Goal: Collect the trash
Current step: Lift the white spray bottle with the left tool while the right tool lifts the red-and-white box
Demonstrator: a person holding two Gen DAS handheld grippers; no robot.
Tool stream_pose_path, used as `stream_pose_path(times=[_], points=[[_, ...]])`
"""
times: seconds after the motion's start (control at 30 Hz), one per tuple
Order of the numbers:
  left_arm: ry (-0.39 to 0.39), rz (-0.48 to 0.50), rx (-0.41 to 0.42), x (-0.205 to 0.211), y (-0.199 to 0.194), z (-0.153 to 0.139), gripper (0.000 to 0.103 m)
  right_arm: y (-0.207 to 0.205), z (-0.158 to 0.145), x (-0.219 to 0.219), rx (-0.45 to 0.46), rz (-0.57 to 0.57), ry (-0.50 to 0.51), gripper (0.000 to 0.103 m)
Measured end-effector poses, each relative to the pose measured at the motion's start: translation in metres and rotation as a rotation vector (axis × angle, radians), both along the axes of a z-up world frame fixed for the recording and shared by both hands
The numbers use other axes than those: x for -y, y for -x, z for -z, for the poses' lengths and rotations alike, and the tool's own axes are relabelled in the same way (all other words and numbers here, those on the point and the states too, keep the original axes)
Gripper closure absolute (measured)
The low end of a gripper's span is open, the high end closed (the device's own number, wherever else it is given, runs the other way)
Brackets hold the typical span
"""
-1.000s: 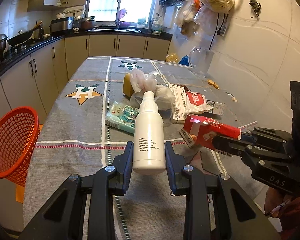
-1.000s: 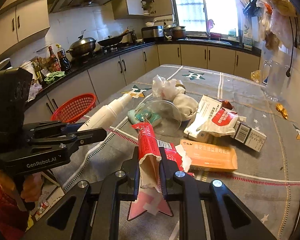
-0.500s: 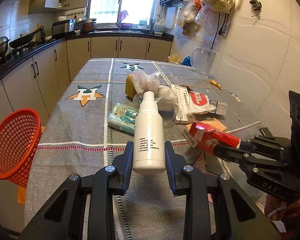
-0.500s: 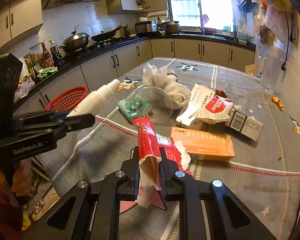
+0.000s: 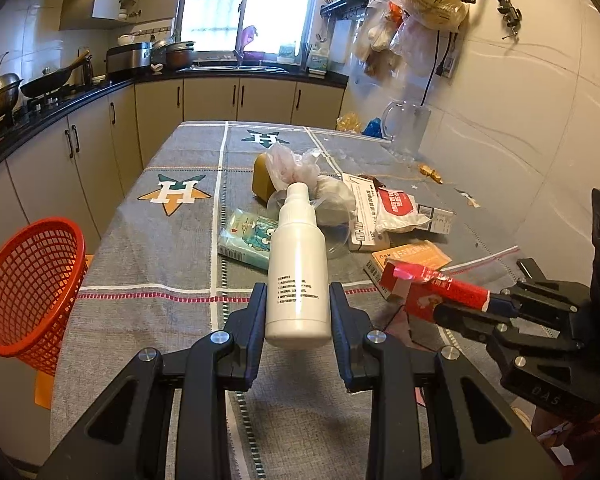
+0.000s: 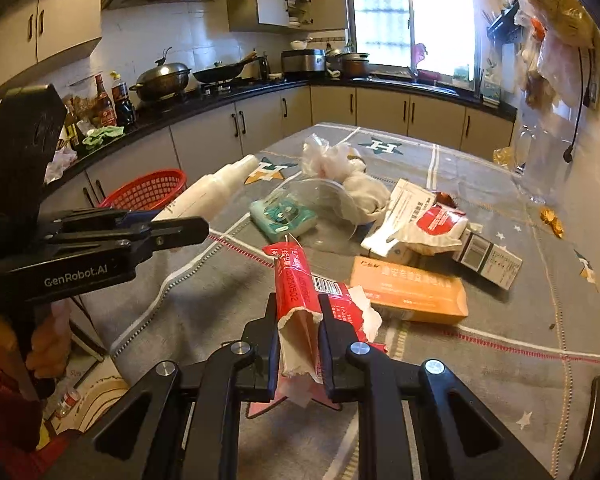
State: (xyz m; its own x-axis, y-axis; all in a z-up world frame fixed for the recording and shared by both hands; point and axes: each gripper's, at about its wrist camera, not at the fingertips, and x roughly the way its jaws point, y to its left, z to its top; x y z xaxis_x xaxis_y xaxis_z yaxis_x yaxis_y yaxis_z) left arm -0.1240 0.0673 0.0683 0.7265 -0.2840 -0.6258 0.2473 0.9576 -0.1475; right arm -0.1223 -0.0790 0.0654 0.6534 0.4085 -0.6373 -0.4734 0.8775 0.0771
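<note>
My left gripper (image 5: 298,312) is shut on a white spray bottle (image 5: 297,272) and holds it above the near end of the table. The bottle also shows in the right wrist view (image 6: 208,192). My right gripper (image 6: 299,320) is shut on a torn red carton (image 6: 300,300), held above the cloth. The carton shows at the right of the left wrist view (image 5: 424,286). A red mesh basket (image 5: 28,288) stands beside the table's left edge, and also shows in the right wrist view (image 6: 148,190).
On the grey tablecloth (image 5: 160,248) lie a teal tissue pack (image 5: 248,238), an orange box (image 6: 408,292), white packets (image 6: 416,224), a clear plastic lid (image 6: 320,208), crumpled white bags (image 5: 296,164) and a small barcode box (image 6: 488,258). A glass jug (image 5: 406,128) stands by the wall.
Both grippers have drawn back toward the near end of the table and risen slightly, each keeping its hold. The basket sits a little nearer in the left wrist view.
</note>
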Motion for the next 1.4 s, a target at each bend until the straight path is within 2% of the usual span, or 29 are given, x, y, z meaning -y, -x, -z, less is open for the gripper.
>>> stream_pose_path(times=[0.3,0.63,0.73,1.0,1.13,1.27,1.33,1.4], points=[[-0.014,-0.005,-0.004,0.003,-0.003,0.000,0.074,-0.009,0.003,0.013,-0.016,0.049,-0.018,0.085],[-0.034,0.010,-0.001,0.014,-0.004,-0.005,0.074,-0.002,0.002,0.025,0.000,0.062,-0.043,0.085],[-0.049,0.016,0.011,0.018,-0.002,-0.008,0.074,-0.003,-0.004,0.037,-0.007,0.076,-0.093,0.085],[-0.050,0.034,0.041,0.023,0.007,-0.022,0.074,0.013,-0.037,0.051,0.067,0.089,-0.128,0.085],[-0.036,0.048,0.048,0.023,0.012,-0.031,0.074,0.021,-0.052,0.051,0.106,0.086,-0.121,0.085],[0.015,0.076,0.039,0.018,0.013,-0.043,0.074,0.025,-0.065,0.043,0.167,0.099,-0.060,0.086],[0.028,0.082,0.039,0.016,0.011,-0.046,0.074,0.024,-0.066,0.042,0.157,0.083,-0.070,0.086],[0.004,0.066,0.053,0.017,0.011,-0.046,0.074,0.021,-0.063,0.042,0.133,0.072,-0.101,0.085]])
